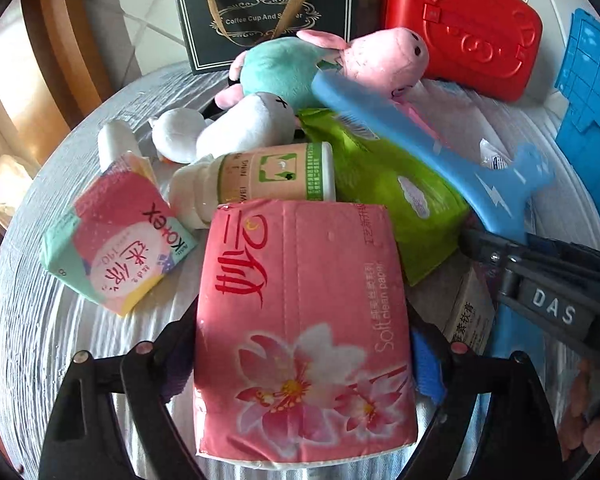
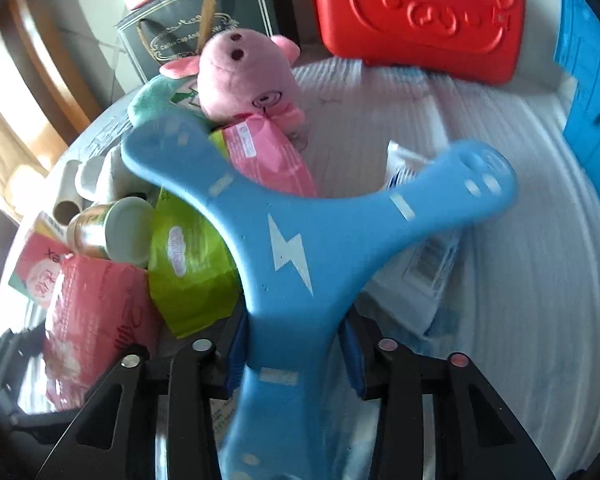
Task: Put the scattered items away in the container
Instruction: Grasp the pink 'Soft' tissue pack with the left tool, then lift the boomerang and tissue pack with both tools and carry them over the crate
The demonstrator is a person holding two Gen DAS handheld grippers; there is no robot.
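Grippers over a white ribbed table (image 1: 40,340): left gripper (image 1: 300,360) clasps a pink tissue pack (image 1: 300,320) beside a Kotex packet (image 1: 112,240); right gripper (image 2: 292,352) clenches one arm of a blue three-armed boomerang (image 2: 284,248) above a green pouch (image 2: 184,264) and pig plush (image 2: 244,76).

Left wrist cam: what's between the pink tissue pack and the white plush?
A capped bottle lying on its side, between the pink tissue pack and the white plush, clearest in the left wrist view.

A pale tiled floor (image 1: 152,28) was seen beyond the round white ribbed tabletop (image 1: 40,320). Curved wooden furniture (image 1: 56,52) was lit warmly from the left, where bright daylight (image 2: 4,92) was admitted.
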